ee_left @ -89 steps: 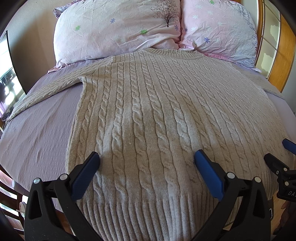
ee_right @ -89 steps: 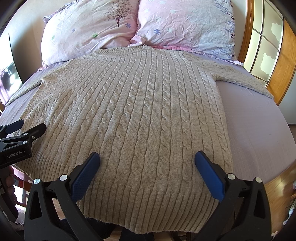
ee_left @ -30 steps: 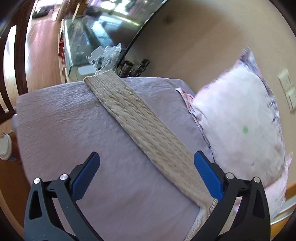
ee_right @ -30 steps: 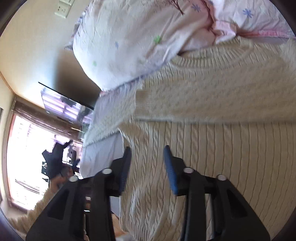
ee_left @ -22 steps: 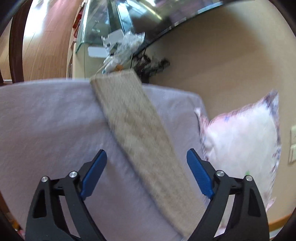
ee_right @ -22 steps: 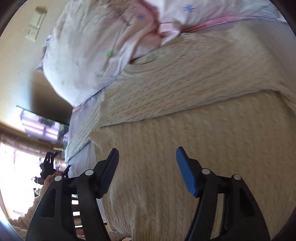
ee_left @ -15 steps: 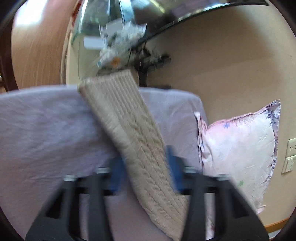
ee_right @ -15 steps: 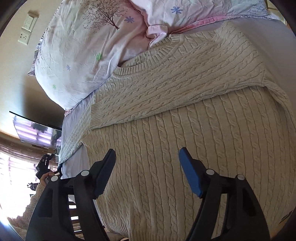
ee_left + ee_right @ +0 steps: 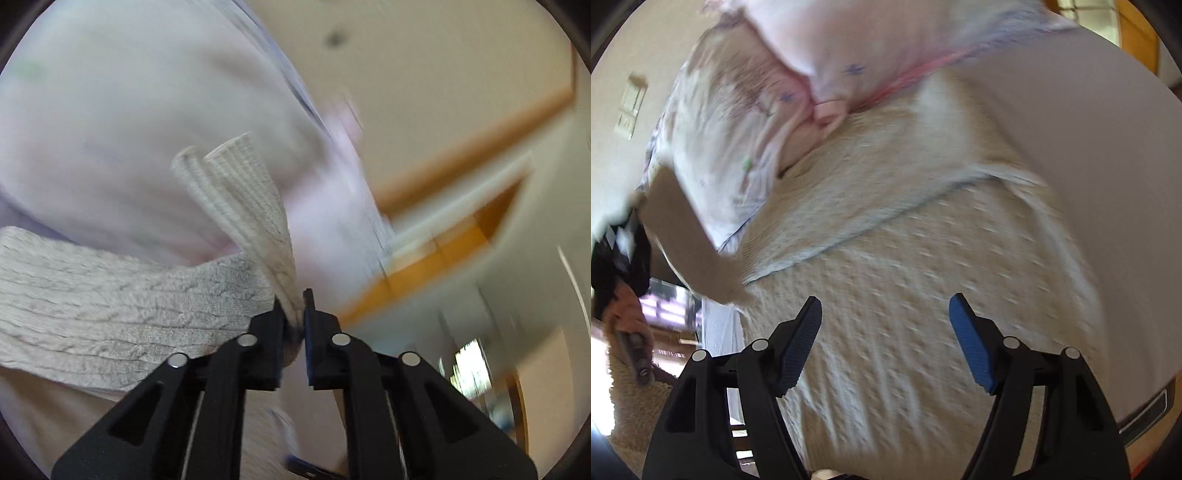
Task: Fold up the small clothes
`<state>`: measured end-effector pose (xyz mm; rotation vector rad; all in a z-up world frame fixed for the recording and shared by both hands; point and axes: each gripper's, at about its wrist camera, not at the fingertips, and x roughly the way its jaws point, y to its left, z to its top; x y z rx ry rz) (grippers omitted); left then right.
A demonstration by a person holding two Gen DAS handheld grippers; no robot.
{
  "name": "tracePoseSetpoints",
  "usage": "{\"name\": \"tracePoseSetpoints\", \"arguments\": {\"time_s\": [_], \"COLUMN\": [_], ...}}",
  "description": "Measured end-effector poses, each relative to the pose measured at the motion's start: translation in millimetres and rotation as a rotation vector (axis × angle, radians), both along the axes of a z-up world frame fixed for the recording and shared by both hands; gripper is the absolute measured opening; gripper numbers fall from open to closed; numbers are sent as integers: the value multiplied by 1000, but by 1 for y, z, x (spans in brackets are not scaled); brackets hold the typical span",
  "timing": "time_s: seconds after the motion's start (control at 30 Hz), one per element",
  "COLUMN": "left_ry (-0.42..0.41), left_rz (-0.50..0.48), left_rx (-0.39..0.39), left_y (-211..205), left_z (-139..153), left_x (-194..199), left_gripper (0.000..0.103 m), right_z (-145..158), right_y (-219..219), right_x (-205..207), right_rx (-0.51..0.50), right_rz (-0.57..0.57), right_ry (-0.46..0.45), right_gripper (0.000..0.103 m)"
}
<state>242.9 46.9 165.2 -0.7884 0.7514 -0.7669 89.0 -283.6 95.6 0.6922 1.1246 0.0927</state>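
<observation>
The sweater (image 9: pixel 905 295) lies spread on the bed (image 9: pixel 1108 184), its neckline up against the two pillows (image 9: pixel 746 122), with one sleeve already laid flat across its chest (image 9: pixel 871 192). Your left gripper (image 9: pixel 294 314) is pinched tight on the other sleeve (image 9: pixel 243 206), close to the cuff; the ribbed cuff end stands up past the fingertips, and the rest of the sleeve trails away to the left of that view, lifted off the sheet. In the right wrist view you can see the same sleeve (image 9: pixel 690 240) as a raised band at the left edge, running up from the sweater's shoulder to your left gripper (image 9: pixel 617 258); that part is too blurred to read the grip there. Your right gripper (image 9: pixel 886 332) hangs over the sweater's body with its blue pads (image 9: pixel 971 343) spread wide apart, holding nothing. Both views are smeared by motion, so the knit pattern shows clearly only on the held sleeve.
</observation>
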Motion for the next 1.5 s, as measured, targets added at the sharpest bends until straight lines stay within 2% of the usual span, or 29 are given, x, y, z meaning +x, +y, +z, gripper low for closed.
{"name": "tracePoseSetpoints", "arguments": {"time_s": [0.03,0.07,0.1,0.17,0.2,0.27,0.37,0.47,0.57,0.67,0.73,0.8,0.9,0.93,0.97,1.0,1.03,1.07,1.17,1.2,1.33,1.4,1.5], "left_ry": [8,47,73,69,60,67,155,279,387,501,535,552,570,573,578,580,578,587,616,608,471,400,289], "left_rz": [-104,-221,-270,-296,-281,-213,-96,8,61,104,123,123,97,93,92,90,87,83,64,59,23,21,47], "left_rx": [46,123,164,197,222,265,311,306,335,317,287,242,236,228,216,203,185,187,170,140,52,29,-17], "left_y": [-43,-90,-107,-108,-99,-55,17,79,112,128,128,124,110,106,103,103,103,101,103,103,102,103,109], "left_z": [-4,-16,-25,-36,-39,-46,-62,-79,-100,-131,-142,-155,-169,-172,-174,-176,-177,-178,-183,-181,-134,-111,-76], "left_x": [0,-7,-15,-38,-50,-77,-120,-170,-219,-243,-250,-250,-240,-237,-234,-235,-237,-235,-242,-244,-235,-217,-166], "left_gripper": [24,27,27,32,42,54,55,55,58,61,61,63,63,63,61,58,49,45,9,8,7,7,7], "right_z": [-3,-5,-5,-3,-3,-5,-13,-26,-47,-68,-81,-91,-100,-101,-102,-102,-98,-94,-76,-69,-20,9,40], "right_y": [-8,-16,-26,-41,-49,-67,-81,-94,-107,-110,-106,-101,-93,-90,-88,-85,-82,-80,-81,-81,-84,-87,-92], "right_x": [-7,-13,-22,-38,-47,-71,-96,-120,-137,-144,-145,-147,-147,-145,-145,-145,-145,-145,-143,-142,-113,-83,-33], "right_rx": [0,1,6,11,17,45,83,134,196,284,340,409,489,510,522,527,536,538,588,599,645,655,632], "right_rz": [-13,-25,-40,-56,-61,-57,-37,-33,-55,-51,-36,-23,-10,-2,8,21,40,49,70,72,80,81,83], "right_ry": [12,20,19,7,4,9,38,94,160,197,217,224,219,217,215,210,187,171,103,83,-69,-169,-278], "right_gripper": [73,73,73,73,73,73,69,65,63,63,63,58,52,43,26,17,14,13,11,11,11,11,11]}}
